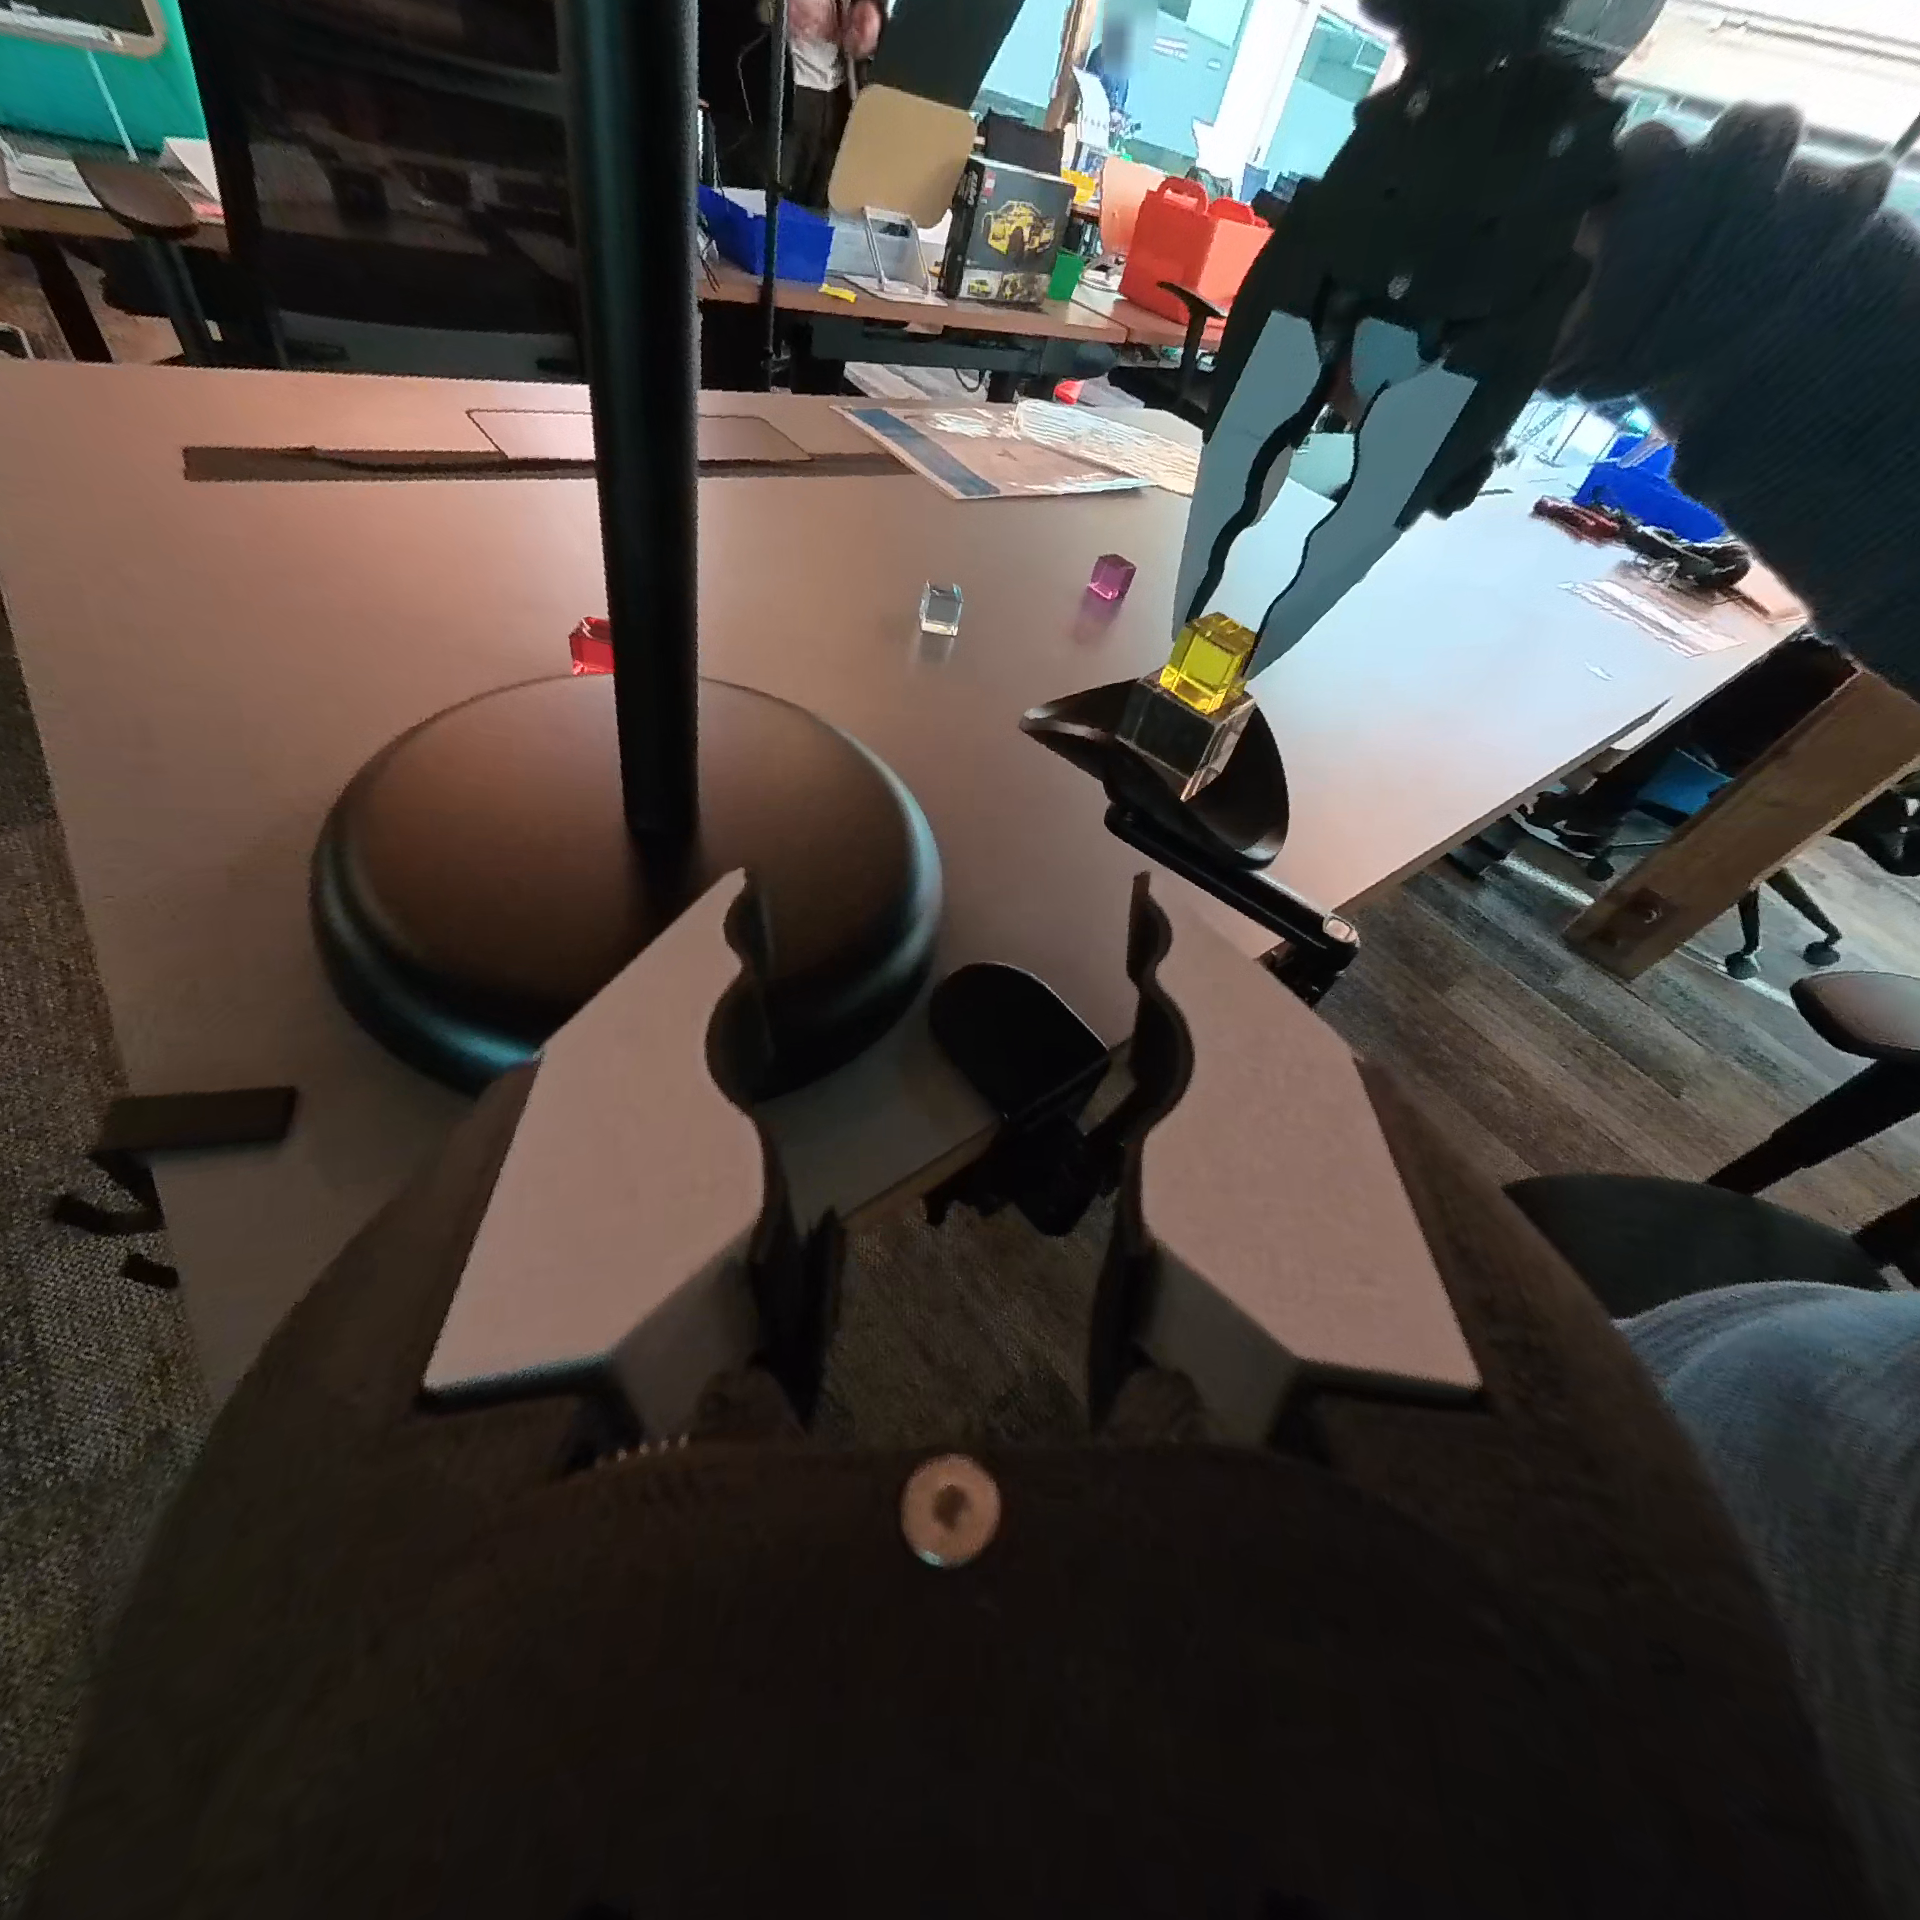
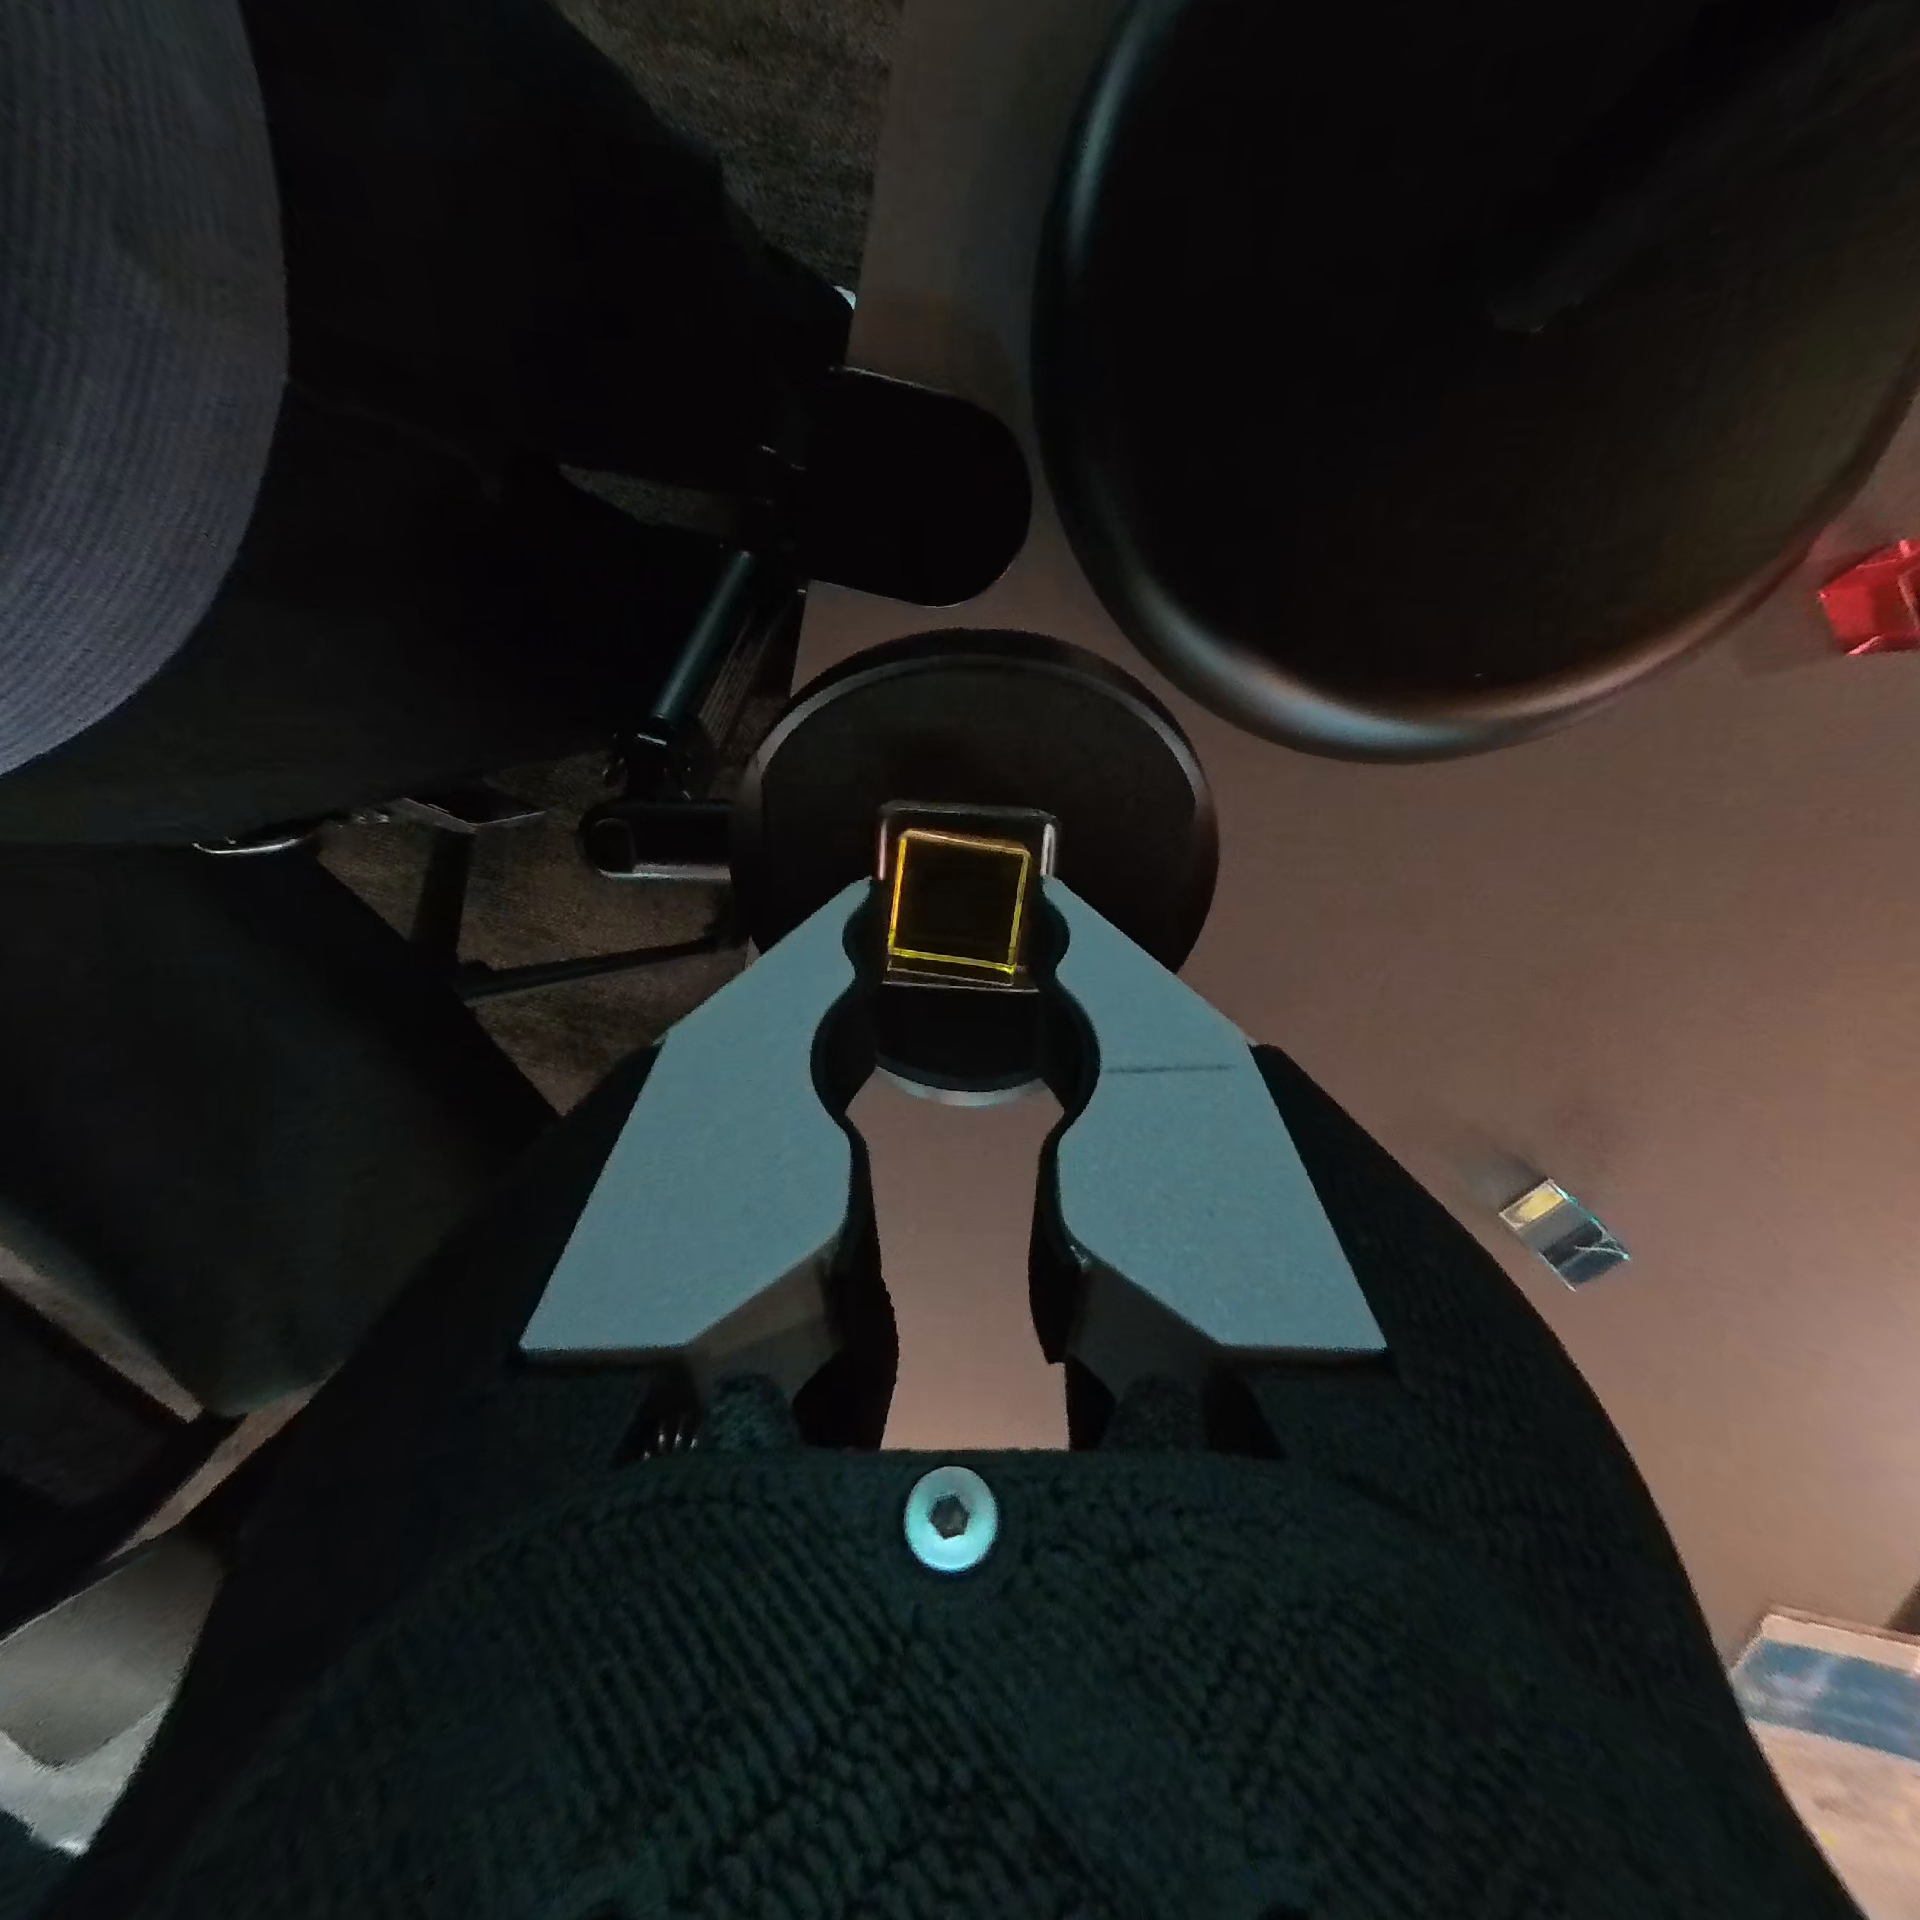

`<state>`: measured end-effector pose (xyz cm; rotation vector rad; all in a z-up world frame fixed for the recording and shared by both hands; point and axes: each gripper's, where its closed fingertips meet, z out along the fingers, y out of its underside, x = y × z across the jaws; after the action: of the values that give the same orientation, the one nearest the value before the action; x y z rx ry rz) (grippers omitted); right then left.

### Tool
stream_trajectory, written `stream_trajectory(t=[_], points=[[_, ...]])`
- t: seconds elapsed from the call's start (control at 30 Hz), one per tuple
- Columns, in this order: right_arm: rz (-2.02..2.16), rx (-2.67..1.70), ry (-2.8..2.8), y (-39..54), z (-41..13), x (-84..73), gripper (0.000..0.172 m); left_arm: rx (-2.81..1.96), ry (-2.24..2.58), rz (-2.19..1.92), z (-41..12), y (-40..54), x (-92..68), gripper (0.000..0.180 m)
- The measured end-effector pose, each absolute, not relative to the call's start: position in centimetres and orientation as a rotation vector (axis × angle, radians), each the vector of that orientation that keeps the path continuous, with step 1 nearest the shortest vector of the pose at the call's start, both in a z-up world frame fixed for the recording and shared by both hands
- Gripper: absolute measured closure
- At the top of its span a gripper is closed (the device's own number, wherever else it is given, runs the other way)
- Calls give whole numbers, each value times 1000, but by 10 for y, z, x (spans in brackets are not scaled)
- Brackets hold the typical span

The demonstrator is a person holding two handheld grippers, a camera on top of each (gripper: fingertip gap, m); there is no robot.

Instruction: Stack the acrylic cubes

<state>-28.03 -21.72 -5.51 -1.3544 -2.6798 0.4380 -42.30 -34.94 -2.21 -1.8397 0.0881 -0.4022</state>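
Left wrist view: your left gripper stands wide and bare, low at the table's near edge. Just ahead of it sits the stand's round black base with its pole; a black clamp pad lies between the fingers. Ahead to the right, your right gripper pinches the yellow cube on top of a clear block on a small black disc. A sideways nudge could topple that stack. Red, clear and pink cubes lie farther off.

Right wrist view: your fingertips press both sides of the yellow cube. The big base looms ahead to the right and could catch the gripper if it swings that way.
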Motion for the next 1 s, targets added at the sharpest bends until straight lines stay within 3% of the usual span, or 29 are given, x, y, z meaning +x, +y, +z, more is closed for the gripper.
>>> stream_trajectory(t=[0.13,0.27,0.33,0.43,0.6,0.77,1.0], points=[[471,-1368,-2670,-217,-55,-281,147,-1836,88,-408,-21,-346,-422,110],[754,-1538,-2472,-218,-24,-288,123,-1813,73,-392,-16,-343,-426,108],[1000,-1606,-2180,-200,14,-299,125,-1768,57,-360,-6,-344,-431,110],[878,-1729,-1805,-118,25,-296,135,-1732,28,-327,6,-346,-440,112],[550,-1914,-1670,-15,-47,-279,139,-1749,-31,-277,5,-355,-456,111],[328,-2044,-1755,26,-128,-278,130,-1780,-106,-225,-4,-368,-471,111],[240,-2177,-1745,56,-169,-285,132,-1802,-156,-175,-5,-377,-478,111]])
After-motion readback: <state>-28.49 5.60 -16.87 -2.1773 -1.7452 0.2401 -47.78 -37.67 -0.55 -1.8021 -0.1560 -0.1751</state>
